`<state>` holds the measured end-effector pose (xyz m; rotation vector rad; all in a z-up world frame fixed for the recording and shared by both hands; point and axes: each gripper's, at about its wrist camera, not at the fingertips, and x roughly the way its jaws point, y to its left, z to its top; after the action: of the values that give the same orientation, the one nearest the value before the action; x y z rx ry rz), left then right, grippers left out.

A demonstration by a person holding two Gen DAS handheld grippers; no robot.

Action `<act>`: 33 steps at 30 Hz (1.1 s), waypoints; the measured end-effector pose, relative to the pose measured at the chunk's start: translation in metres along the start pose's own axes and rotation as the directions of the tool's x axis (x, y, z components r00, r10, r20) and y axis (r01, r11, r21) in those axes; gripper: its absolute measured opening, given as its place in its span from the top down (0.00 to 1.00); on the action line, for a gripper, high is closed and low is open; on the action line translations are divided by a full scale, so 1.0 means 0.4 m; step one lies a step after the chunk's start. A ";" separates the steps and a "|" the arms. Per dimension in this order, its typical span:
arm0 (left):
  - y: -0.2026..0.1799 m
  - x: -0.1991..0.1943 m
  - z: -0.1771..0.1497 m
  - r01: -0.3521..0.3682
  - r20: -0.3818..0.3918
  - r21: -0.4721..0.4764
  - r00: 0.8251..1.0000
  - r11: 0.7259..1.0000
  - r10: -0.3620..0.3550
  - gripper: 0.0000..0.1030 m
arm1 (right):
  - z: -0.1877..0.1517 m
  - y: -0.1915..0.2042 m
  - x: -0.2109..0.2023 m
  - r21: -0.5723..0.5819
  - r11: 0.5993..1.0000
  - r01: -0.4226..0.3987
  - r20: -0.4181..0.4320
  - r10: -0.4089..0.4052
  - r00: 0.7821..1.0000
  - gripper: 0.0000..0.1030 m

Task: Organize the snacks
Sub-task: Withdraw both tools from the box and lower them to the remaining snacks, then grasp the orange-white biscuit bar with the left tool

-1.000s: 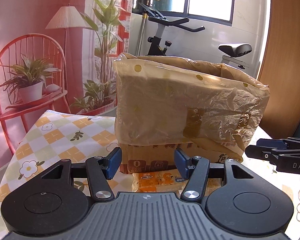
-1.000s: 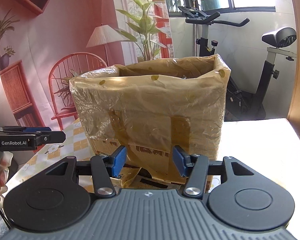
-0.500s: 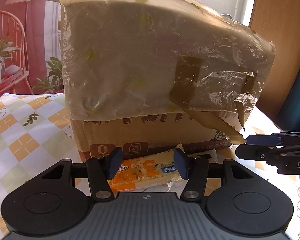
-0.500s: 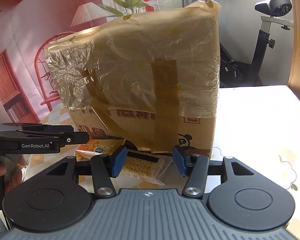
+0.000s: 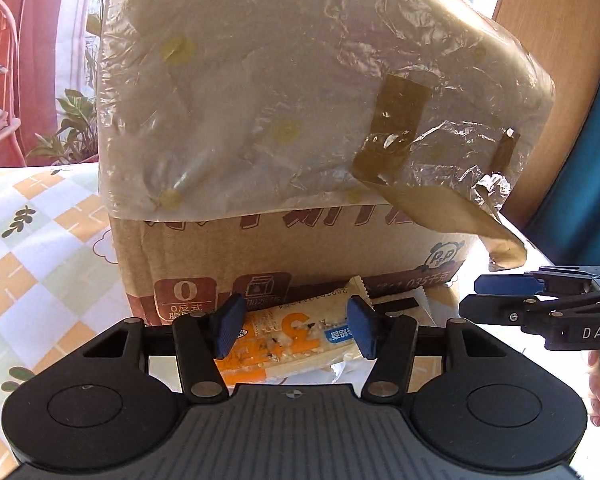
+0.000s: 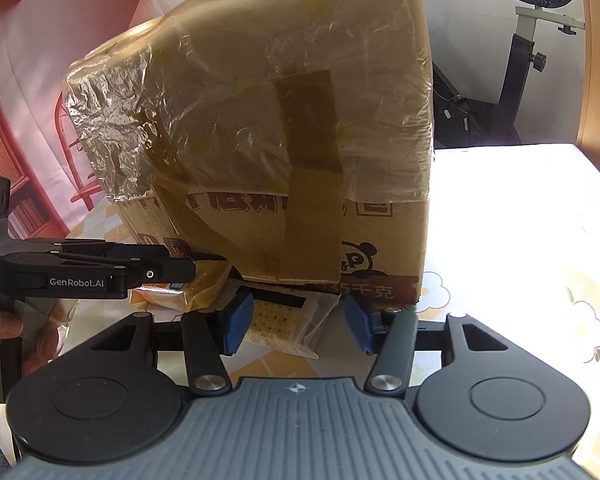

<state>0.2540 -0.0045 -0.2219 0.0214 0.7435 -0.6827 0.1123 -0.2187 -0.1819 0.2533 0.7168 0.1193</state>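
A tall cardboard box lined with a yellowish plastic bag stands on the table; it also shows in the right wrist view. An orange and white snack packet lies at its foot, between the open jaws of my left gripper. A clear packet of crackers lies beside it, between the open jaws of my right gripper. Neither gripper holds anything. The left gripper also shows from the side in the right wrist view, over the orange packet.
The table has a checked floral cloth. An exercise bike stands behind the table on the right. A wooden door is at the right. A red backdrop with chair and plants is at the left.
Both grippers have moved down and closer to the foot of the box. The two snack packets now lie between their open jaws.
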 end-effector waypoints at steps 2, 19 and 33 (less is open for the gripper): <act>0.004 -0.003 0.001 0.002 -0.002 0.009 1.000 1.000 -0.002 0.43 | -0.001 0.002 -0.001 0.002 1.000 -0.001 -0.003 0.001 1.000 0.47; 0.062 -0.028 -0.016 -0.034 -0.002 -0.115 0.999 0.993 0.034 0.43 | 0.001 0.005 0.002 0.003 1.000 0.001 -0.013 0.000 1.000 0.47; -0.026 -0.081 -0.044 -0.036 0.013 0.049 0.999 0.998 0.036 0.43 | -0.009 0.016 0.008 -0.008 1.000 -0.008 -0.029 0.008 1.000 0.47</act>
<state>0.2199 0.0100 -0.2126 0.0751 0.7137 -0.6661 0.1123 -0.2114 -0.1848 0.2472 0.7444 0.1334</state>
